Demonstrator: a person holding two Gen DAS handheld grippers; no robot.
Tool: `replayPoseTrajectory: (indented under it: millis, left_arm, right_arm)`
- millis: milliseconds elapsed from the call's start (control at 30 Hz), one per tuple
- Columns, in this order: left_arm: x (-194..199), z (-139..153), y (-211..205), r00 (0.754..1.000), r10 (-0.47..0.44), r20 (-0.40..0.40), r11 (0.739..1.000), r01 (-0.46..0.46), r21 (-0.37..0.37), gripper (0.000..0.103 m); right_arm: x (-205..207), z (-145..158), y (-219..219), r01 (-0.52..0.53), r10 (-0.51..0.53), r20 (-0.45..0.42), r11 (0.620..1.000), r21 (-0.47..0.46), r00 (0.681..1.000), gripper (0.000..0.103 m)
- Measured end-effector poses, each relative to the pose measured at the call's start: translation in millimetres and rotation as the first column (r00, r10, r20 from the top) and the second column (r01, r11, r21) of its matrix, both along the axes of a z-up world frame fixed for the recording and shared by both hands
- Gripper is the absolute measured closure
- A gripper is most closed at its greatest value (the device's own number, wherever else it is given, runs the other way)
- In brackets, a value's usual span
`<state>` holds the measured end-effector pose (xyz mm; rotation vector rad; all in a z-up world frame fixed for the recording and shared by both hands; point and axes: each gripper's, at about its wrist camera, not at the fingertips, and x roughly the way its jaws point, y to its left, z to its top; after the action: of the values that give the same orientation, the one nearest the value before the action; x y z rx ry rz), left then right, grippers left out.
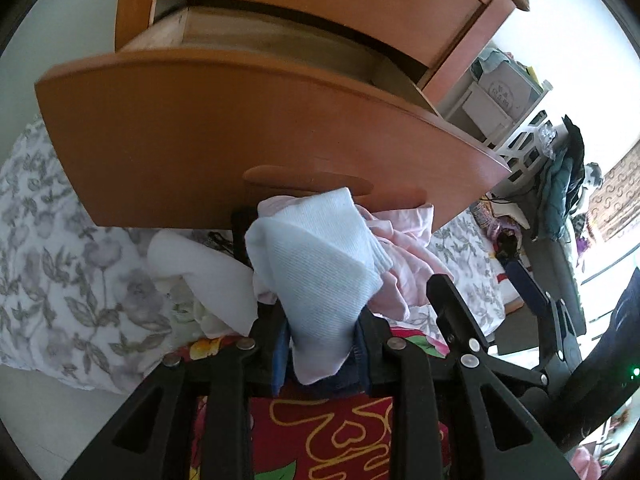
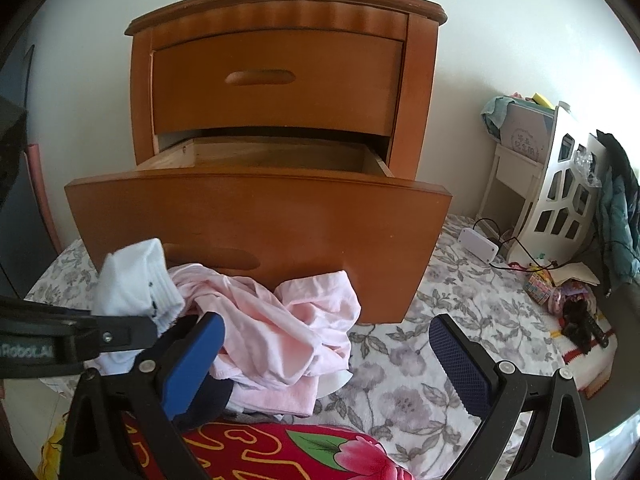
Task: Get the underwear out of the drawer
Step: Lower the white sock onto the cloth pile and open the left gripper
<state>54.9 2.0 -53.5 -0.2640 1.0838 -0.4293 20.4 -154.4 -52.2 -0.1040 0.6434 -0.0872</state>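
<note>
The left claw is closed on a pale, ribbed piece of underwear, which rises out from between its two fingers and flops forward toward the drawer front. In the right wrist view the same white piece sits at the far left, pinched at the tip of the left claw, which reaches in from the left edge. It is already outside the open drawer, down in front of its wooden face and above the floral bedding.

The right claw stands wide open with nothing between its blue pads. Just beyond its left finger, a crumpled pink garment lies in a heap on the bedding, touching the base of the drawer front. Its long axis runs roughly left to right across the view, from the held white piece toward the drawer's right lower corner.

The relation that matters is this: the held piece hangs directly over the left end of the pink heap, with the bedding just below. A release there would probably drop it onto that heap. The interior of the drawer, as far as it shows, looks bare wood, though its near floor is hidden behind the front panel, so it cannot be told whether more remains inside. If more does, the open right claw, centred on the drawer, looks better placed to reach in.
</note>
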Motion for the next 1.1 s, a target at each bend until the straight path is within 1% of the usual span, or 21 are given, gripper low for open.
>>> replayPoseTrajectory:
  millis: [100, 200, 267, 333, 400, 500, 800, 1000, 1100]
  left_arm:
    - [4.1, -5.6, 6.2, 1.0, 0.012, -0.024, 0.999, -0.012, -0.038, 0.075]
    - [5.2, -6.5, 10.7, 0.999, 0.017, -0.036, 0.997, -0.02, -0.08, 0.07]
    - [7.2, -7.5, 11.9, 0.999, 0.018, -0.043, 0.994, -0.023, -0.104, 0.063]
    - [7.8, -7.9, 11.3, 0.999, 0.012, -0.051, 0.991, -0.019, -0.133, 0.053]
    - [8.9, -8.3, 11.5, 0.998, 0.01, -0.056, 0.987, -0.019, -0.159, 0.048]
    - [10.9, -7.6, 15.8, 0.996, 0.028, -0.082, 0.981, -0.043, -0.191, 0.043]
    - [4.2, -0.4, 22.8, 0.994, 0.04, -0.101, 0.977, -0.06, -0.204, 0.029]
    - [-4.6, 15.1, 25.9, 0.997, 0.033, -0.067, 0.975, -0.047, -0.215, 0.026]
    - [-6.9, 25.0, 28.9, 0.997, 0.068, -0.026, 0.982, -0.072, -0.174, 0.025]
  right_arm:
    - [-0.2, 0.1, -0.7, 0.001, -0.001, 0.001, 1.0, 0.004, 1.0, 0.0]
    - [0.8, -0.3, -1.3, 0.002, -0.002, -0.002, 1.0, 0.005, 1.0, 0.0]
    - [0.6, -0.1, -1.3, 0.002, -0.002, -0.002, 1.0, 0.005, 1.0, 0.0]
    - [1.0, -0.4, -1.7, 0.002, -0.002, -0.003, 1.0, 0.004, 1.0, 0.0]
    - [1.1, -0.9, -2.4, 0.002, -0.002, -0.004, 1.0, 0.006, 1.0, 0.0]
    - [0.8, -0.6, -2.2, 0.002, -0.002, -0.002, 1.0, 0.006, 1.0, 0.0]
    - [0.8, -0.9, -0.6, 0.003, -0.002, -0.004, 1.0, 0.005, 1.0, 0.0]
    - [0.5, -0.6, -1.1, 0.003, -0.003, -0.002, 1.0, 0.007, 1.0, 0.0]
    - [0.1, -0.4, -0.5, 0.003, -0.003, -0.001, 1.0, 0.008, 1.0, 0.0]
